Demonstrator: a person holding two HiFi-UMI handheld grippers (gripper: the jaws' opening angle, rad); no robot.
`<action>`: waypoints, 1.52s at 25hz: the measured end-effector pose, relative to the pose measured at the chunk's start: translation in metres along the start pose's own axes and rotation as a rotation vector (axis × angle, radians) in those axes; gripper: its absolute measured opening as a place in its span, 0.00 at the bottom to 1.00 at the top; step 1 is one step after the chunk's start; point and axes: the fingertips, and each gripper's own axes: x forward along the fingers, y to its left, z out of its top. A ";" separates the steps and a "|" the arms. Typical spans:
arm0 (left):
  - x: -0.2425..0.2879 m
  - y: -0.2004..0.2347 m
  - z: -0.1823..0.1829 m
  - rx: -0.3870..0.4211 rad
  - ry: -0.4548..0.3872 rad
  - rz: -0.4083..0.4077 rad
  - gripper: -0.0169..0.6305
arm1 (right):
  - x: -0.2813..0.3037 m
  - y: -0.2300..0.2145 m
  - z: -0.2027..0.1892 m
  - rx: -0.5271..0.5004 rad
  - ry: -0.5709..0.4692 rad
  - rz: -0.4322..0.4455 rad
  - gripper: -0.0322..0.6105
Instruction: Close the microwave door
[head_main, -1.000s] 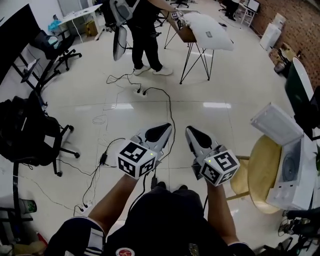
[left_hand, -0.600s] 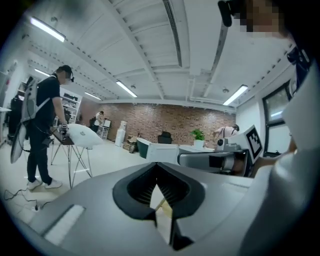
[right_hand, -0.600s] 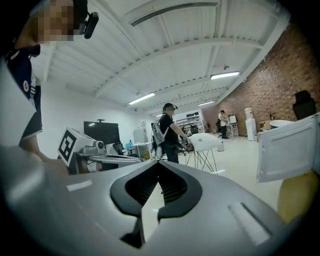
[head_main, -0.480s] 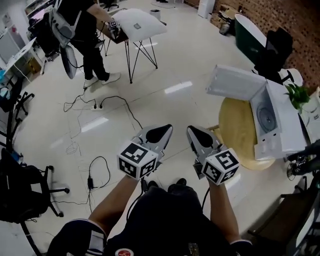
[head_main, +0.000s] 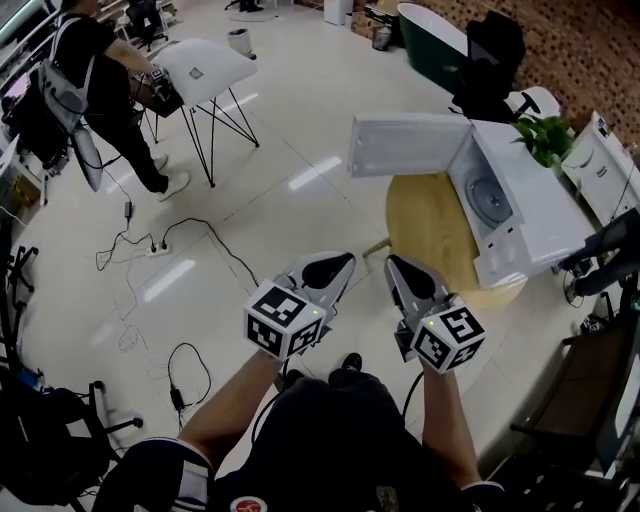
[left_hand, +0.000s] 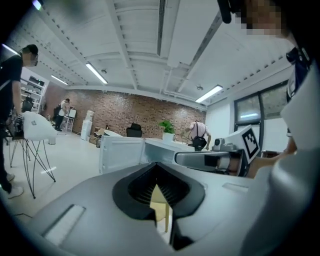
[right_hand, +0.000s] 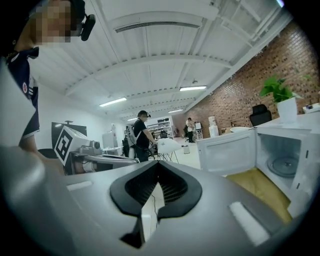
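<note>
Since the earlier frame, the microwave (head_main: 530, 200) had swung closer into view, its door (head_main: 410, 145) wide open, untouched. Left gripper (head_main: 335, 266) and right gripper (head_main: 404, 270), both clenched empty, hung short of the microwave.

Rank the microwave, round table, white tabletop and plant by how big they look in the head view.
1. microwave, open door included
2. round table, partly under the microwave
3. white tabletop, farther away
4. plant
</note>
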 end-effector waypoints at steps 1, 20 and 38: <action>0.009 -0.005 -0.001 0.000 0.006 -0.019 0.03 | -0.006 -0.008 0.000 -0.008 -0.001 -0.022 0.05; 0.111 -0.042 0.005 0.048 0.045 -0.127 0.03 | -0.044 -0.107 0.020 -0.039 -0.048 -0.134 0.05; 0.158 0.034 0.026 0.071 0.063 -0.210 0.04 | 0.014 -0.159 0.034 0.003 -0.079 -0.271 0.05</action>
